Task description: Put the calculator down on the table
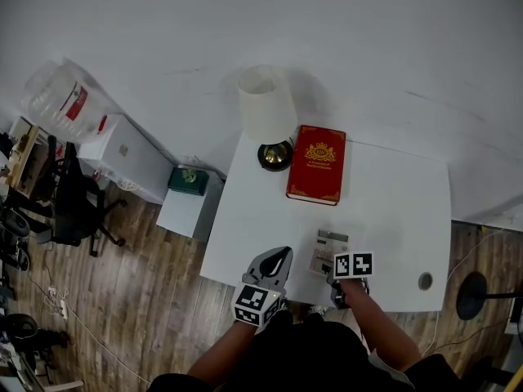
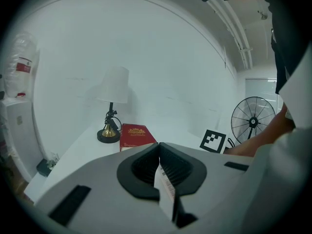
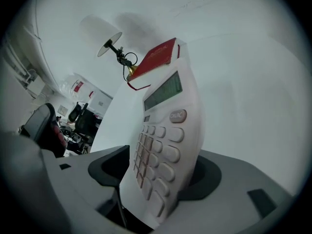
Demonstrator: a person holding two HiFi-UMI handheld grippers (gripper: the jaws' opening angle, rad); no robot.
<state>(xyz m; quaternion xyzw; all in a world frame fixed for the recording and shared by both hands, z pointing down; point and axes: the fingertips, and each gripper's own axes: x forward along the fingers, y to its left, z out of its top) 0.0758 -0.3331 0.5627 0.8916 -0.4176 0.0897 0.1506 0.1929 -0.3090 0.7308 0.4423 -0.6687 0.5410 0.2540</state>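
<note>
The calculator (image 3: 163, 140) stands between the wide-spread right tongs (image 3: 156, 179), unclamped, and seems to rest on the desk (image 1: 392, 211). The placing looks all but done; only drawing these tongs clear is left. The left tongs (image 2: 160, 167), just beside them, are closed and empty.

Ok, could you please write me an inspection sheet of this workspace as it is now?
Surface: white table, round hole near one corner.
Job's things: calculator between the right tongs, keys showing.
Clutter: lamp and red book at the far edge.
Grippers: left tongs shut, empty; right tongs open around the calculator.
Cables: thin cables on the floor.
Surroundings: office chair, fan, white wall.
</note>
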